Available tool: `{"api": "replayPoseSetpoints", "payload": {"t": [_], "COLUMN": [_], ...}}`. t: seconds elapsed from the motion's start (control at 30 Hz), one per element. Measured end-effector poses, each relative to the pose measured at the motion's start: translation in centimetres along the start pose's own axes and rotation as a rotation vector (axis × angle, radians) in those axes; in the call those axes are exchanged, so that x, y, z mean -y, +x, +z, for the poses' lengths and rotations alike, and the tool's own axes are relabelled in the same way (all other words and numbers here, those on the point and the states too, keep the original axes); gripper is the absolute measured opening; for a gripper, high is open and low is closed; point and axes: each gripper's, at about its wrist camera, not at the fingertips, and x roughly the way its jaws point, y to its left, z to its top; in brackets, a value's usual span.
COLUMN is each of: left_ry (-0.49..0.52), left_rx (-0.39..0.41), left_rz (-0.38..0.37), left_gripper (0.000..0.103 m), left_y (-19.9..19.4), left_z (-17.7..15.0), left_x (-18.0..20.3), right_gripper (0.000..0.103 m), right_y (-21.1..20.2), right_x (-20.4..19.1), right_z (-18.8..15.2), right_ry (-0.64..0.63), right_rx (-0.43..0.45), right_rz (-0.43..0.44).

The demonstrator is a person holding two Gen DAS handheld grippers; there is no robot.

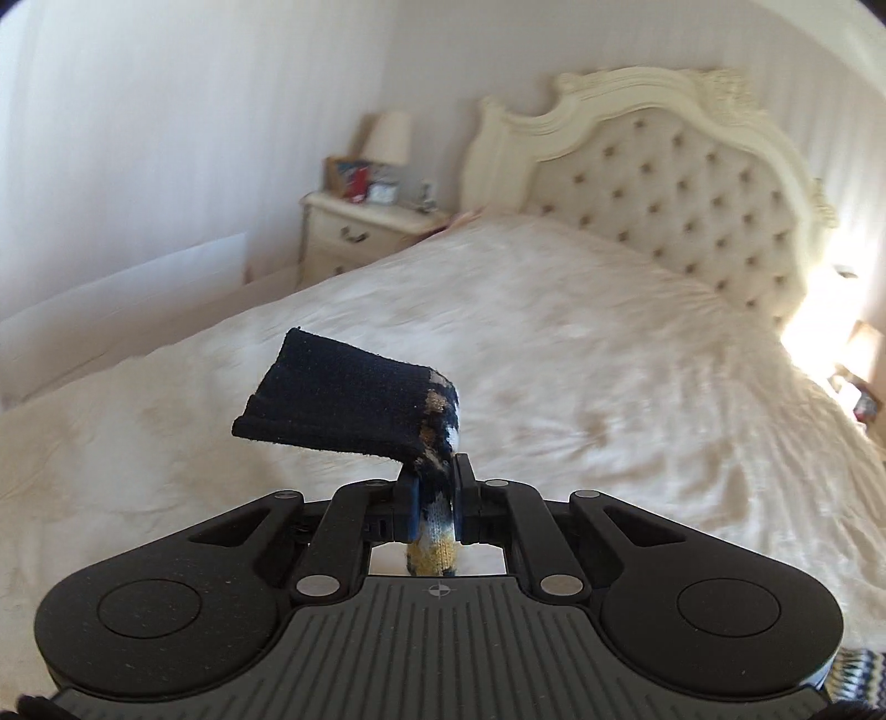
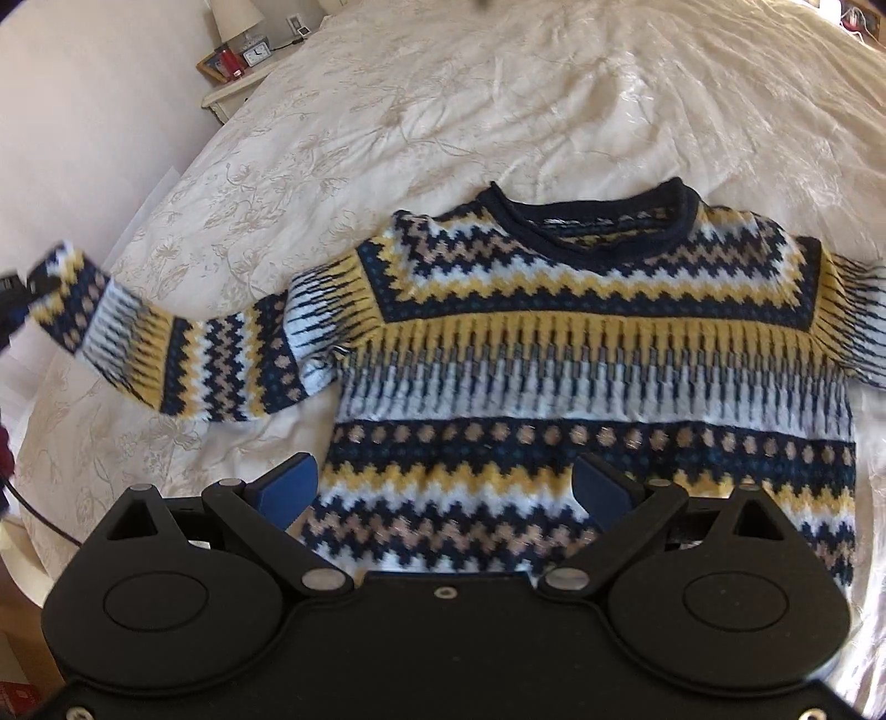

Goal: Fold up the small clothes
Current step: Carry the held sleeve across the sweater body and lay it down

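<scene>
Wide bed with cream embroidered cover point(image 2: 443, 83), open cover beyond the collar, navy, yellow and white patterned knit sweater point(image 2: 581, 376) flat on it, sleeve point(image 2: 166, 354) stretched sideways, left tool point(image 1: 437, 482) clenched on navy cuff point(image 1: 343, 393), right tool point(image 2: 446, 482) released above hem

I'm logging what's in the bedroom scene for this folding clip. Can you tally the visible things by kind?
Sweater: 1, its sleeve clamped in the left gripper
Grippers: 2, the right gripper open above the hem
Bed: 1
Headboard: 1
Nightstand: 1
Lamp: 1
Alarm clock: 1
Total: 8
</scene>
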Motion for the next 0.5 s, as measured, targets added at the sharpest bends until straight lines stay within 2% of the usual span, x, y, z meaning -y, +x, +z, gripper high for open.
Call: {"api": "replayPoseSetpoints", "payload": {"t": [0.13, 0.27, 0.5], "left_ry": [0.057, 0.126, 0.238], "left_rx": [0.029, 0.028, -0.082], "left_rz": [-0.059, -0.122, -0.242], "left_gripper": [0.01, 0.01, 0.01], "left_y": [-0.3, 0.3, 2.9], "left_z": [-0.1, -2.1, -8.6], "left_x": [7.2, 14.6, 25.5], "right_gripper": [0.098, 0.098, 0.098], "right_y": [-1.2, -2.4, -4.3], "right_x": [4.3, 8.9, 15.8], "right_z": [-0.6, -0.9, -1.7], "right_ry": [0.027, 0.057, 0.07], "right_rx": [-0.015, -0.008, 0.003], "right_rz": [0.036, 0.051, 0.032]}}
